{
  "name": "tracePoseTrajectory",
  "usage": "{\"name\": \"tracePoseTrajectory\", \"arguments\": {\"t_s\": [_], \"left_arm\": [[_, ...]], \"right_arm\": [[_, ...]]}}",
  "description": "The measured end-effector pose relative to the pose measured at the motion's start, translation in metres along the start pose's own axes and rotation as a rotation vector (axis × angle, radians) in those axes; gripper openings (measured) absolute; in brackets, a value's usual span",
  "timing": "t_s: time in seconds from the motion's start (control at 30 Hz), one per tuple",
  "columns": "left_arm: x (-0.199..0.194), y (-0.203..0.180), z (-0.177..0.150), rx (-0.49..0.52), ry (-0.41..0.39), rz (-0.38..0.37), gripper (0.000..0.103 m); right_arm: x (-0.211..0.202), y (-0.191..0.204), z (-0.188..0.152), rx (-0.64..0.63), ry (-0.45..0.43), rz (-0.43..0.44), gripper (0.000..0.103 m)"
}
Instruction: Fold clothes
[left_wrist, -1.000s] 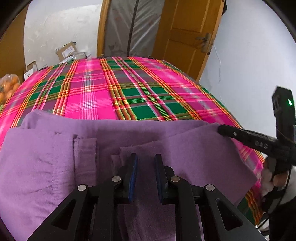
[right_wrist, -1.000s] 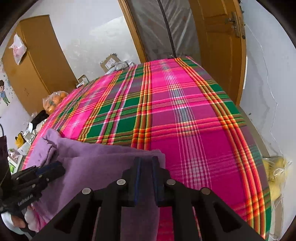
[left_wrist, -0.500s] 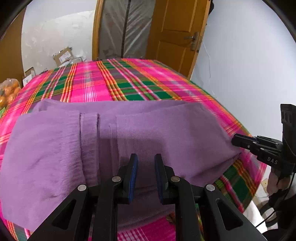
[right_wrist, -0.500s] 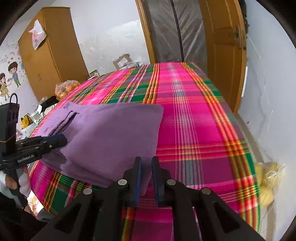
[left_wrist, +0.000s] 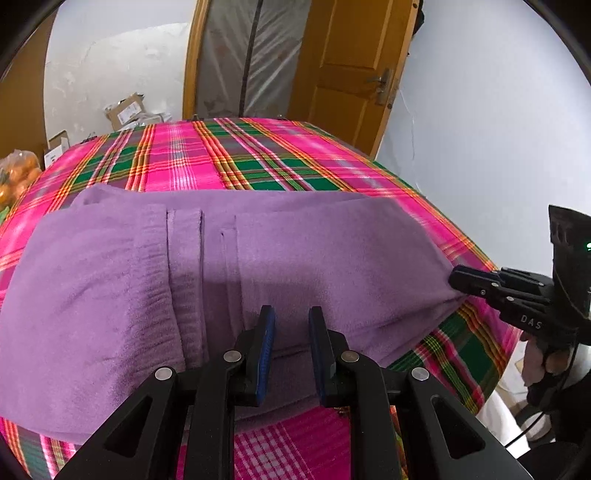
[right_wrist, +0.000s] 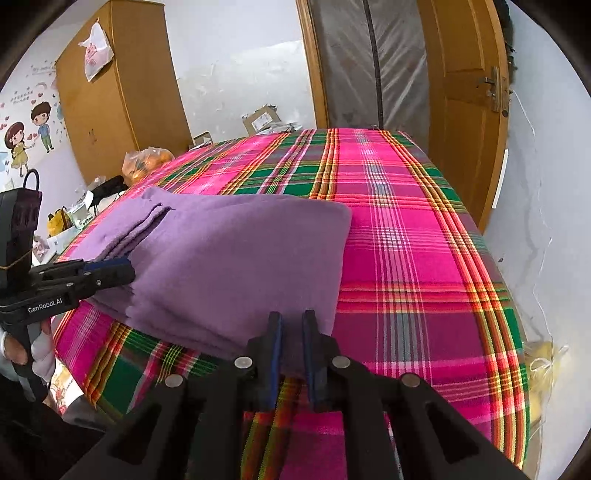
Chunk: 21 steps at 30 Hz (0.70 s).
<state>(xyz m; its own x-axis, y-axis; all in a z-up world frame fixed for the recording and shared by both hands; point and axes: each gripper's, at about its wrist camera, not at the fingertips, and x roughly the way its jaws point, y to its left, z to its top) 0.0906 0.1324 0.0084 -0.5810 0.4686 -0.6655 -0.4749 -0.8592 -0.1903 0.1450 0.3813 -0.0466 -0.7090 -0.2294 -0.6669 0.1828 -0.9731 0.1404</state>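
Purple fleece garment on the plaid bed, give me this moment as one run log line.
stage: folding | purple fleece garment: folded, flat on plaid bedspread | left gripper: clamping near edge | right gripper: clamping right corner

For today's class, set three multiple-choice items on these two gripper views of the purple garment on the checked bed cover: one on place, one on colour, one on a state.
1. Where does the purple garment lie?
A. at the near end of the checked cover
B. on the floor
C. hung on the door

2. What colour are the pads on the gripper fingers?
A. red
B. blue
C. white

3. How does the right gripper stand?
A. wide open above the garment
B. shut on a corner of the garment
C. holding a box

Key:
1 A, the garment lies folded at the cover's near end.
2 B, blue pads show inside the black fingers of the left gripper.
3 B, purple cloth sits pinched between its nearly closed fingers.
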Motion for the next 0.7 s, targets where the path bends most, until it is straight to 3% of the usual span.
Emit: {"name": "tracePoseTrajectory", "arguments": {"t_s": [0.17,0.37,0.53,0.7], "left_arm": [[-0.008,-0.001,0.001,0.008,-0.006,0.013,0.019],[-0.037,0.017,0.009,-0.016,-0.086,0.045,0.019],[-0.040,0.051,0.007,-0.088,-0.080,0.118,0.019],[-0.033,0.056,-0.005,-0.091,-0.067,0.121,0.021]], "right_arm": [[0.000,0.001,0.004,0.036,0.011,-0.018,0.011],[-0.002,0.016,0.012,0.025,-0.037,-0.030,0.011],[0.008,0.026,0.017,0.024,-0.030,0.006,0.011],[0.019,0.029,0.016,0.027,0.001,0.004,0.011]]}}
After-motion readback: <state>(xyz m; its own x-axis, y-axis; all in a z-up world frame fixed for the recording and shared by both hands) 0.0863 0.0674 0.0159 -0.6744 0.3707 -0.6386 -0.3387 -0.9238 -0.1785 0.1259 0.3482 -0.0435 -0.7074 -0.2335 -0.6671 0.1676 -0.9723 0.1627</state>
